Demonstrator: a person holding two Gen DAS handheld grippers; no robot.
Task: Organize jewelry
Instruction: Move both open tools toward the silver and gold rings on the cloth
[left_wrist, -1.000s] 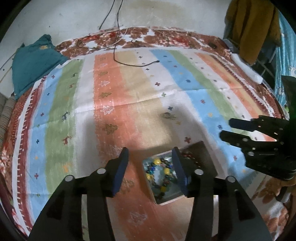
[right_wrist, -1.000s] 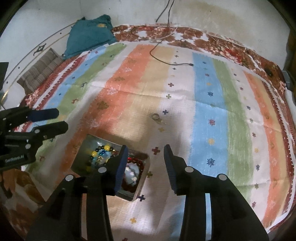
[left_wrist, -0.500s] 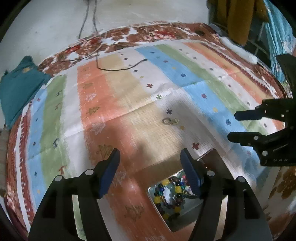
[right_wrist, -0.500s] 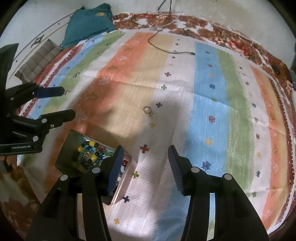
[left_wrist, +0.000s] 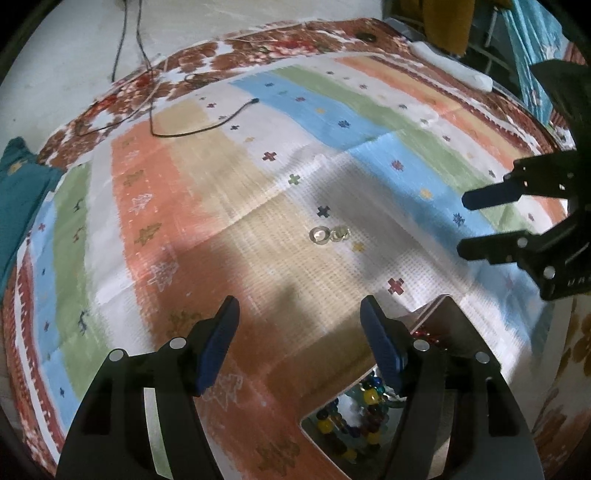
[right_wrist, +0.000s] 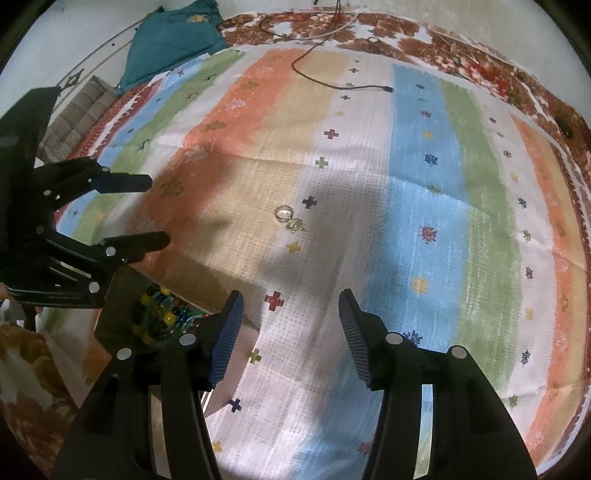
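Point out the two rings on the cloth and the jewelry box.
plain ring (left_wrist: 320, 235), left wrist view, on its band.
stone ring (left_wrist: 340, 233), left wrist view, on its top.
jewelry box (right_wrist: 110, 314), right wrist view, on its dark near wall.

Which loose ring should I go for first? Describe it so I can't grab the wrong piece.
On the striped cloth, look past the open box of beads to the beige stripe near a dark cross. Two small pieces lie touching there. Take the plain round ring; its neighbour looks lumpier and ornate.

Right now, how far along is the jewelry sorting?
Done: beaded bracelets already lie in the box. In hand: nothing; the left tool is open and empty, the right tool is opening, empty. Left: two rings lie on the striped cloth.
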